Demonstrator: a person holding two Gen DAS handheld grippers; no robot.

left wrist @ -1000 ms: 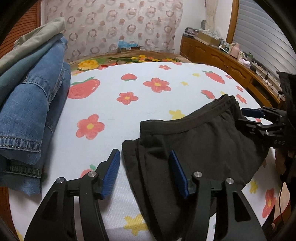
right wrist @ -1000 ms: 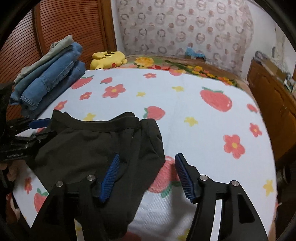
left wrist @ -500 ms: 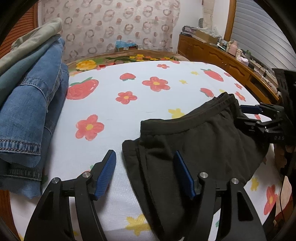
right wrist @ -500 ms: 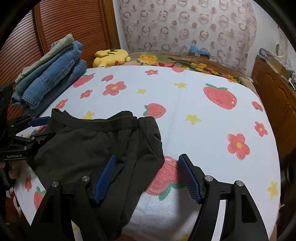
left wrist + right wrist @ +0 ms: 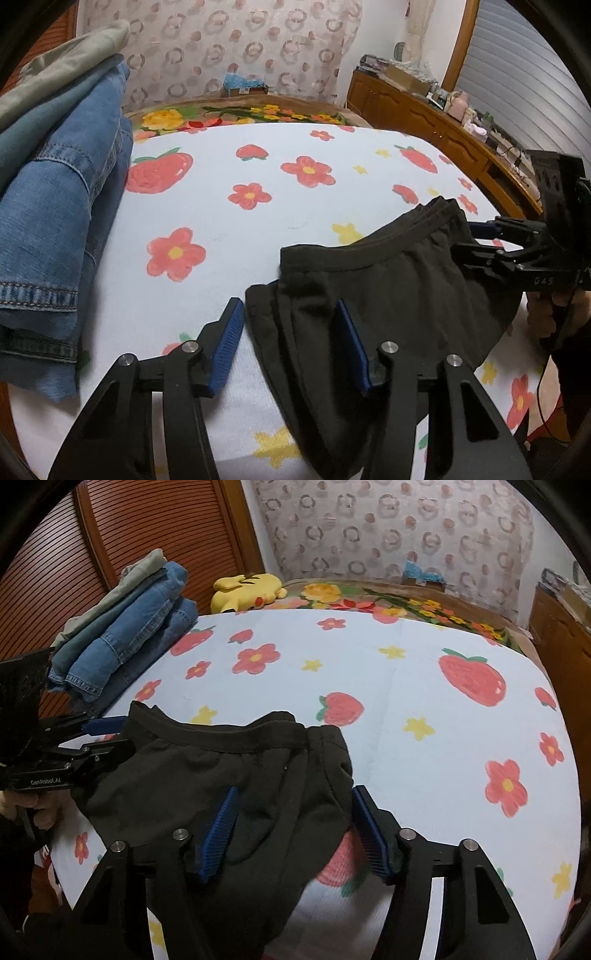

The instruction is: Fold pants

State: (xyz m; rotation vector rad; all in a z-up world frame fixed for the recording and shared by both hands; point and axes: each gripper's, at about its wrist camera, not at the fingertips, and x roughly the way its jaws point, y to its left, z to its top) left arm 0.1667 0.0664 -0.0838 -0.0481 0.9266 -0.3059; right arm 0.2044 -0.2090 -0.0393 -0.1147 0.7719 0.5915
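**Dark pants between two closing grippers on the flowered bed**

While both pairs of jaws are closing, neither has pressed shut: the left gripper (image 5: 291, 341) straddles the left edge of the folded dark charcoal fabric pants (image 5: 388, 295), its left blue pad over bare sheet and its right pad over the cloth, and the right gripper (image 5: 295, 830) straddles the right edge in the same way, with gaps still showing at the pads.

The pants lie at the near edge of the white bed sheet printed with red flowers and strawberries (image 5: 229, 221), waistband toward the headboard. To the left sits a stack of folded blue denim and grey-green clothes (image 5: 51, 184).

Only the right wrist view shows the yellow plush toy (image 5: 247, 590) beyond the stack and the slatted brown wooden door (image 5: 92, 554). Only the left wrist view shows the long wooden dresser with clutter (image 5: 424, 107) and the grey slatted blind (image 5: 535, 74).

In the right wrist view the left gripper's body reads "GenRobot.AI". In the left wrist view the right gripper bears lettering that looks like "GAS"; I cannot be sure.
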